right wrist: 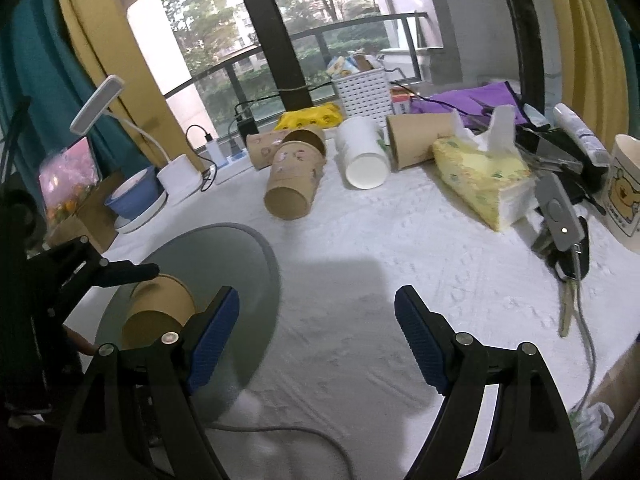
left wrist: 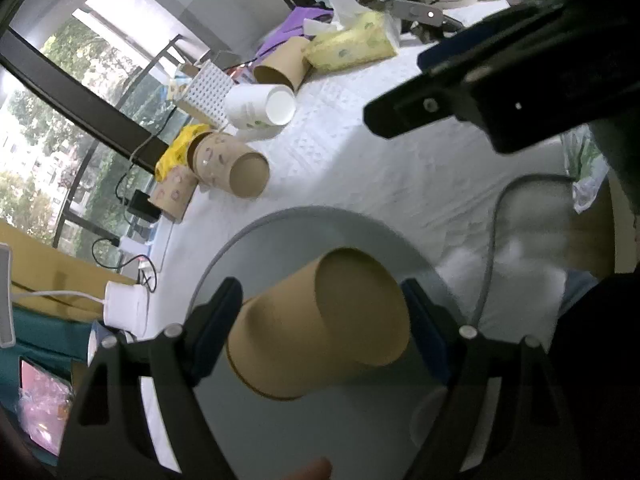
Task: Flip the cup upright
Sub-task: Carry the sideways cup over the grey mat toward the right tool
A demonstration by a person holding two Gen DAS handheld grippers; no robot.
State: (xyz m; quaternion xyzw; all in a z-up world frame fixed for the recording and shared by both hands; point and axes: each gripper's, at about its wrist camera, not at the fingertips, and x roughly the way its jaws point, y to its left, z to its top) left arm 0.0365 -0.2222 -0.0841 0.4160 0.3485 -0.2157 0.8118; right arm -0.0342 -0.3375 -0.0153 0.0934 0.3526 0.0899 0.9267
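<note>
My left gripper (left wrist: 320,312) is shut on a plain brown paper cup (left wrist: 320,328) and holds it tilted on its side above a round grey tray (left wrist: 360,232), its mouth facing away from the camera. The same cup (right wrist: 160,312) shows in the right wrist view at lower left, held by the left gripper (right wrist: 120,276) over the tray (right wrist: 240,248). My right gripper (right wrist: 316,320) is open and empty above the white tablecloth, to the right of the tray; it also shows in the left wrist view at upper right (left wrist: 460,100).
Several paper cups lie on their sides at the back: a patterned brown one (right wrist: 294,184), a white one (right wrist: 362,156), a plain brown one (right wrist: 416,140). A yellow tissue pack (right wrist: 484,180), keys (right wrist: 564,240), a bear mug (right wrist: 624,196), a white basket (right wrist: 364,92) and a desk lamp (right wrist: 176,176) stand around.
</note>
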